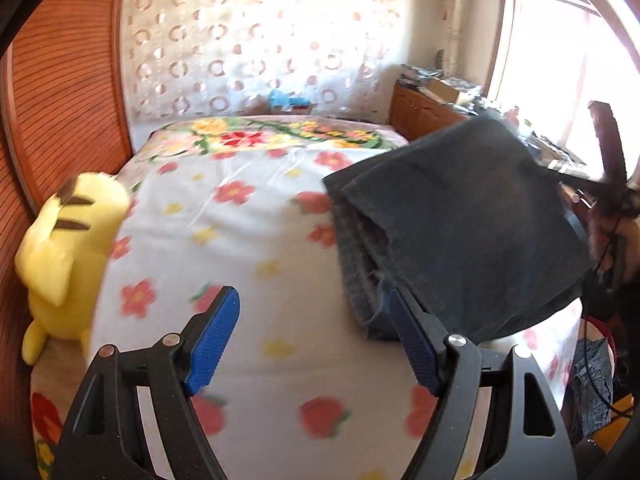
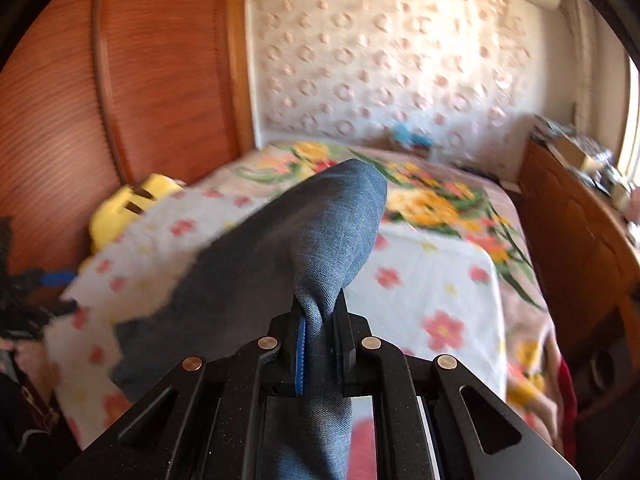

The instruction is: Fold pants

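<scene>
R tool [image 2: 319,334] clamped on jeans [image 1: 460,236], lifting one edge.
Denim's soft, weighty, droops; L tool [image 1: 316,340] agape, empty; grab hem at 3 o'clock.

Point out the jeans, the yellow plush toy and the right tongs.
jeans [image 1: 460,216]: left wrist view, flat top panel.
yellow plush toy [image 1: 68,248]: left wrist view, its body.
right tongs [image 2: 320,332]: right wrist view, between the tips, shut on denim.

The pants [image 2: 320,232] are matt blue denim with a fine twill weave. The bed's blanket [image 1: 248,216] looks like soft fleecy cloth, the yellow toy [image 1: 68,248] plush, and the headboard [image 2: 160,80] ribbed, satin-finished wood.
</scene>
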A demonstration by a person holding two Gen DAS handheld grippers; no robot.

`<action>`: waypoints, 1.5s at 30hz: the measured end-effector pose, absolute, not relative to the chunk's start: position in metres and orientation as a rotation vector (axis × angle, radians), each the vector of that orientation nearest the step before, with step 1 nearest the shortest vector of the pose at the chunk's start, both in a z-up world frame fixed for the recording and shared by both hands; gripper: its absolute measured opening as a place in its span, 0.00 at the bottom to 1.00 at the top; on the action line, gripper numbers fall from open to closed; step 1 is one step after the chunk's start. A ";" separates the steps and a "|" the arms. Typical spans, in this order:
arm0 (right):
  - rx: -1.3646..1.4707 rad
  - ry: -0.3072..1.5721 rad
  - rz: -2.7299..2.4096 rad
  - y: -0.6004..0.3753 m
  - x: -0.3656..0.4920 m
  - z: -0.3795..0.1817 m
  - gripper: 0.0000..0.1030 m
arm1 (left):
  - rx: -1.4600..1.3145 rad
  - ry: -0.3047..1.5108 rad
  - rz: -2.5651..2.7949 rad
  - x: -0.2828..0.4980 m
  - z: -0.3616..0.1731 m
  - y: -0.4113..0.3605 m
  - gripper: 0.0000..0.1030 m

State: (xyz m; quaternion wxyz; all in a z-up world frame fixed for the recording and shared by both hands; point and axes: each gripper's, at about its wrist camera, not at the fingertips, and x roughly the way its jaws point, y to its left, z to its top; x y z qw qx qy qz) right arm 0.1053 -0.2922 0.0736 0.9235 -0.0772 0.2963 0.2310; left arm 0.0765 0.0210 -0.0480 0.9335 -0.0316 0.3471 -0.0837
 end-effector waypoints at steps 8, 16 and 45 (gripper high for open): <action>-0.106 0.737 0.390 -0.317 0.123 0.022 0.19 | -0.012 0.689 -0.279 0.102 -0.047 -0.045 0.76; -0.001 0.796 0.373 -0.323 0.110 0.015 0.60 | 0.023 0.716 -0.367 0.116 -0.055 -0.095 0.76; 0.049 0.803 0.472 -0.319 0.080 -0.003 0.11 | 0.127 0.788 -0.376 0.108 -0.093 -0.124 0.76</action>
